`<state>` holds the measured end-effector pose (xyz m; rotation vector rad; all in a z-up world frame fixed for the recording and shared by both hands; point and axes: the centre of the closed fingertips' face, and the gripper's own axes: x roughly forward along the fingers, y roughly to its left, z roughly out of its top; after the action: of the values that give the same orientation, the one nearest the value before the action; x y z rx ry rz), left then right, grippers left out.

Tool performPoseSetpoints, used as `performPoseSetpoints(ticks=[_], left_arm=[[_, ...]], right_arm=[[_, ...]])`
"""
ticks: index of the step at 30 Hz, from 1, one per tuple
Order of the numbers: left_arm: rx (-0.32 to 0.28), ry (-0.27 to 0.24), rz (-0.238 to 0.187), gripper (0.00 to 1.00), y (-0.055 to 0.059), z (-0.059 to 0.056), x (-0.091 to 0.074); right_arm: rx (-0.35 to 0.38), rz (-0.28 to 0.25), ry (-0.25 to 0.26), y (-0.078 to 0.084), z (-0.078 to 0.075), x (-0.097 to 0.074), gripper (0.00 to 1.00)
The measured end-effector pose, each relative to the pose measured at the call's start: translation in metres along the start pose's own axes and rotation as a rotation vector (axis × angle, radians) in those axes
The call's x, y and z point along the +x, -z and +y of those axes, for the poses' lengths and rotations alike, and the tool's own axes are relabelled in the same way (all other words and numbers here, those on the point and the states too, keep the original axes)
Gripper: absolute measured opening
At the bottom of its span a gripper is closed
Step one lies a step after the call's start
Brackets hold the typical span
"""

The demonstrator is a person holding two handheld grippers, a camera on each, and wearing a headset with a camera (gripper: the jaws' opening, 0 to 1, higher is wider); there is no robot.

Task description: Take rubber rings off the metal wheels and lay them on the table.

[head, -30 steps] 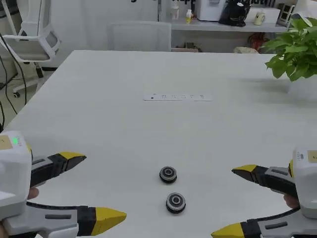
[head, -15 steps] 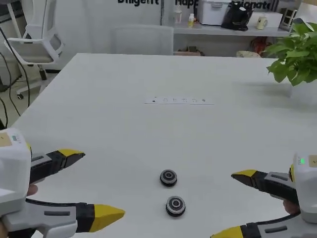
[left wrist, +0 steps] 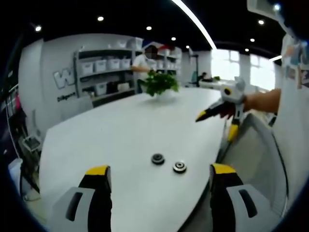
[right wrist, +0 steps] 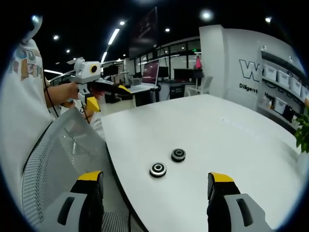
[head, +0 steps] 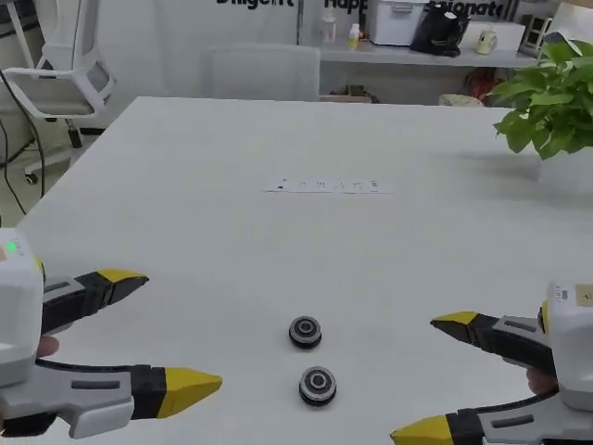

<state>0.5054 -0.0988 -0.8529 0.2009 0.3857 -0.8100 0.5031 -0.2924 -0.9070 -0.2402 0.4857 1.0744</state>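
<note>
Two small metal wheels with black rubber rings lie on the white table [head: 232,232], near its front edge. The far wheel [head: 305,332] [left wrist: 157,159] [right wrist: 178,154] and the near wheel [head: 318,386] [left wrist: 179,167] [right wrist: 158,169] sit close together without touching. My left gripper [head: 165,329] [left wrist: 160,171] hovers open to the left of them, with nothing between its yellow tips. Open as well, my right gripper [head: 426,375] [right wrist: 154,176] hangs to their right. Each gripper faces the wheels from its side, well apart from them.
A flat white strip [head: 320,185] lies at the table's middle. A potted plant [head: 547,93] stands at the far right. A white chair [head: 56,65] is at the far left, and a mesh chair [right wrist: 63,150] stands by the table's near edge.
The head camera has shifted a little, so the scene slid slightly left and down. Both grippers stay open at about the same places; the wheels have not moved.
</note>
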Motion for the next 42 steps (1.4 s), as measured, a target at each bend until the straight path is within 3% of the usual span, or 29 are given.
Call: performPoseSetpoints(ticks=[15,30,42], left_arm=[[0.001,-0.004,-0.003,0.85,-0.0019,0.0076,0.0060],[-0.006,-0.002,-0.005,0.83,0.0048,0.0033,0.0058],[-0.004,-0.002,-0.017,0.83,0.0013,0.0037,0.0084]], right_arm=[[-0.004,-0.007,0.005,-0.0036,-0.0085,0.0043,0.90],[0.011,-0.015,-0.007,0.0014,-0.0056,0.0062,0.88],[0.003,-0.016,-0.003,-0.0007,-0.0078,0.0047,0.87]])
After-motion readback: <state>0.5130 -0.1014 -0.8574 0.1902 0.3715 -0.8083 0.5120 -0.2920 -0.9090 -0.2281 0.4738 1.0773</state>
